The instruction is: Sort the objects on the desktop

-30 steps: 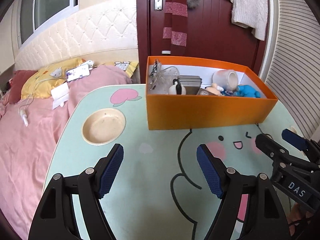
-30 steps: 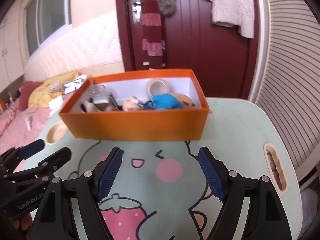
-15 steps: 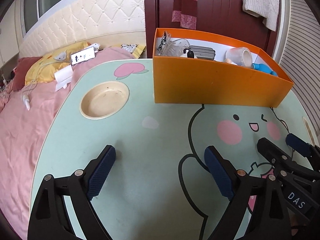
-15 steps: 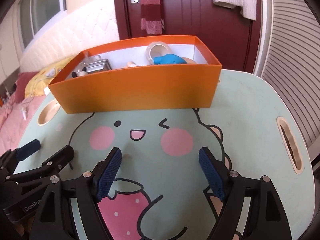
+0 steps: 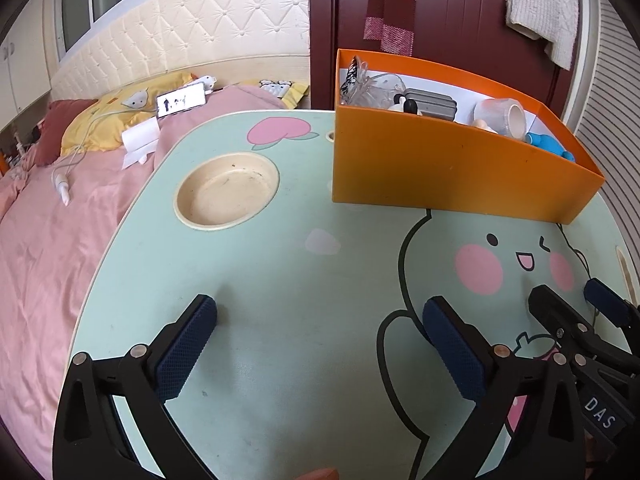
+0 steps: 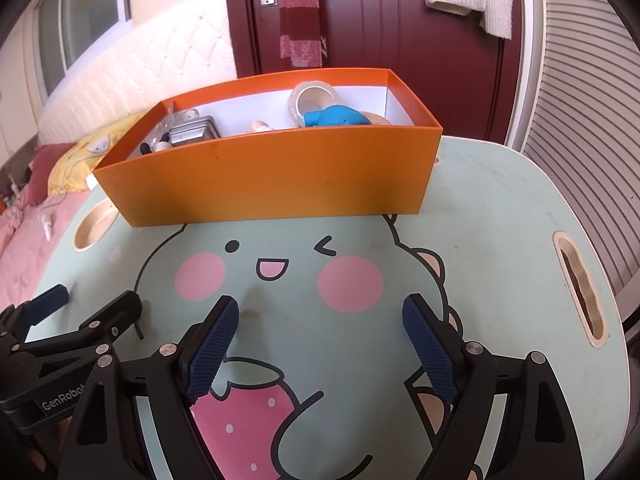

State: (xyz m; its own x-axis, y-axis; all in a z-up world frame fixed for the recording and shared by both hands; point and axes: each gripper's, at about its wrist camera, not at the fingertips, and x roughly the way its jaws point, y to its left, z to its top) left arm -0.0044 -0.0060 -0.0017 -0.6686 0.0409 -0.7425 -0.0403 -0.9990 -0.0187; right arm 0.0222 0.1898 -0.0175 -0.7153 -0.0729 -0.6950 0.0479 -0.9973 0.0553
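An orange box (image 5: 452, 168) (image 6: 272, 176) stands at the far side of the mint cartoon table (image 5: 280, 272). Inside it lie a tape roll (image 6: 314, 100), a blue toy (image 6: 336, 116), a grey metal case (image 6: 194, 134) and a clear glass piece (image 5: 368, 88). My left gripper (image 5: 320, 312) hovers low over bare tabletop, its jaws opening wide with nothing between them. Over the printed face, the right gripper (image 6: 320, 308) has its jaws opening too, and they hold nothing. Each gripper shows at the edge of the other's view, as the right gripper (image 5: 568, 294) and the left gripper (image 6: 92, 298).
A round cup recess (image 5: 226, 190) is sunk in the table's left part, and a handle slot (image 6: 580, 288) is cut near its right edge. A bed with a pink cover (image 5: 60, 240) and a phone (image 5: 180, 100) lies to the left. A dark red door (image 6: 380, 20) stands behind the box.
Both grippers have sunk toward the tabletop and tipped downward. The left jaws have spread much wider, the right jaws a little. The box has stayed in place.
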